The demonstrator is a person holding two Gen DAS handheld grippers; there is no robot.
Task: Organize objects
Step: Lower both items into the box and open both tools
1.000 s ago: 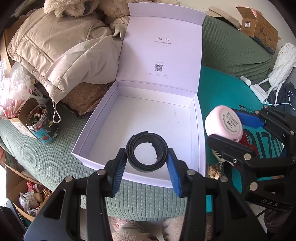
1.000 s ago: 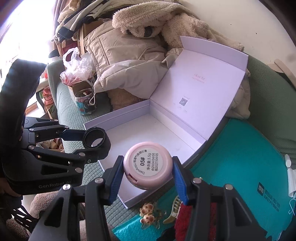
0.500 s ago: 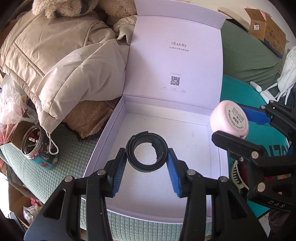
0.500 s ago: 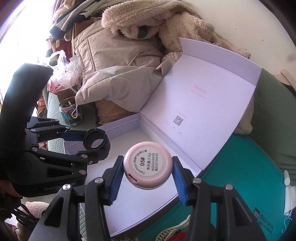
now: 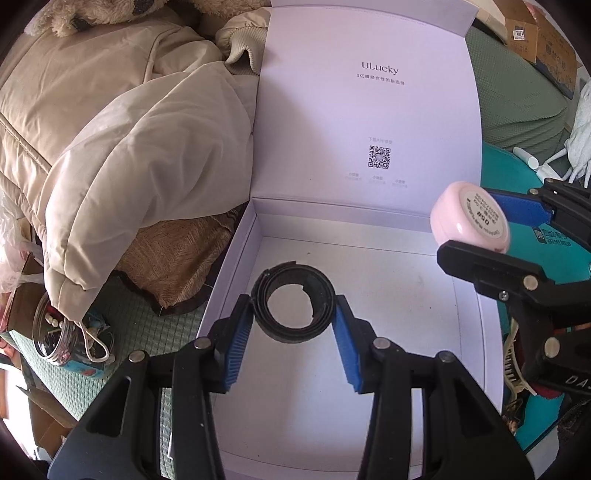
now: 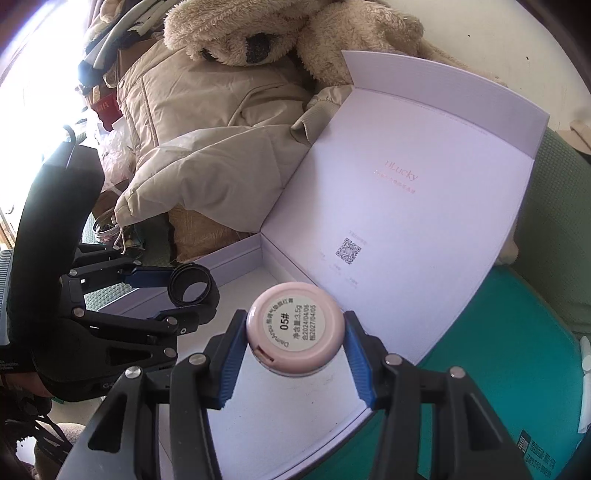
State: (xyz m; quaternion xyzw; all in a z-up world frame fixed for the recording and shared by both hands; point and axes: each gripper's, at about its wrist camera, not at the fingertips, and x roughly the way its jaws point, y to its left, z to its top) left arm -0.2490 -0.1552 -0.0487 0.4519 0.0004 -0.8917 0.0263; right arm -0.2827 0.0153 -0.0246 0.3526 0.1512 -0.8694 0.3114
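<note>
An open pale lilac box lies on the green sofa with its lid standing up behind it. My left gripper is shut on a coiled black strap roll and hangs over the box's floor near its left wall. The right gripper is shut on a round pink compact whose white label faces the camera. It hovers over the box's right side, close to the lid's lower edge.
A beige puffer jacket and a plush bear pile up left of the box. A glass jar of small items sits on the green cover at far left. A teal mat lies right of the box, a cardboard carton beyond it.
Both grippers have moved forward over the box with their loads still held. The box and its lid now fill more of both views.
</note>
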